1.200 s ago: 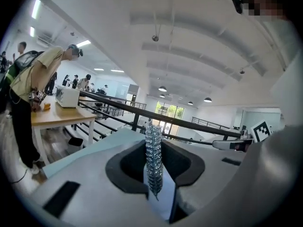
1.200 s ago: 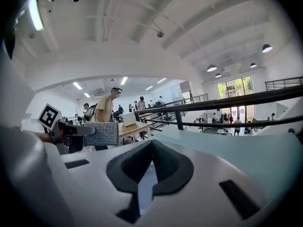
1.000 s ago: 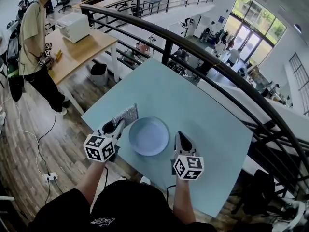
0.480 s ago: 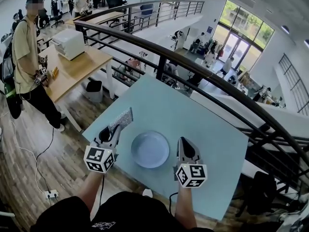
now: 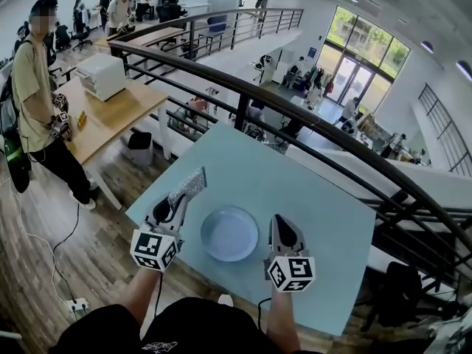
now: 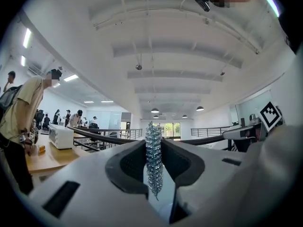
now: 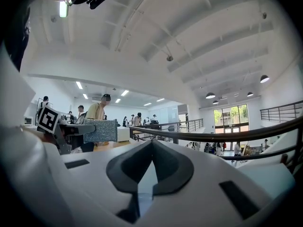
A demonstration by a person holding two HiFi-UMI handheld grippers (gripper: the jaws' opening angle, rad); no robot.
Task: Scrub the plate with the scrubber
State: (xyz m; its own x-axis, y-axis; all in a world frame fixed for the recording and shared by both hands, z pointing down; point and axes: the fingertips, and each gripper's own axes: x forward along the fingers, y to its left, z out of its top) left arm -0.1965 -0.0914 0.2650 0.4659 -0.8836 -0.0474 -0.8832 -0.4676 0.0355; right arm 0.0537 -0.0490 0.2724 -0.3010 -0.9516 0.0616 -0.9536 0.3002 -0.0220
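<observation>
Head view | plate [image 5: 229, 234]: round, pale blue | scrubber [image 5: 188, 185]: silvery mesh

Plain pale blue plate [image 5: 229, 233], centre bottom of frame. Light teal-blue table [image 5: 310, 190]. Silver-grey scrubber [image 5: 189, 185] with a glittery woven mesh. Pale grey left gripper [image 5: 177, 199] and right gripper [image 5: 279, 220], dark inner pads, black-and-white square markers on their cubes. Black railing [image 5: 243, 88]. Brown wood-plank floor [image 5: 81, 227], lower left.

The scrubber [image 5: 188, 185] is glittery metallic mesh; the plate [image 5: 229, 233] smooth, faintly glossy.
</observation>
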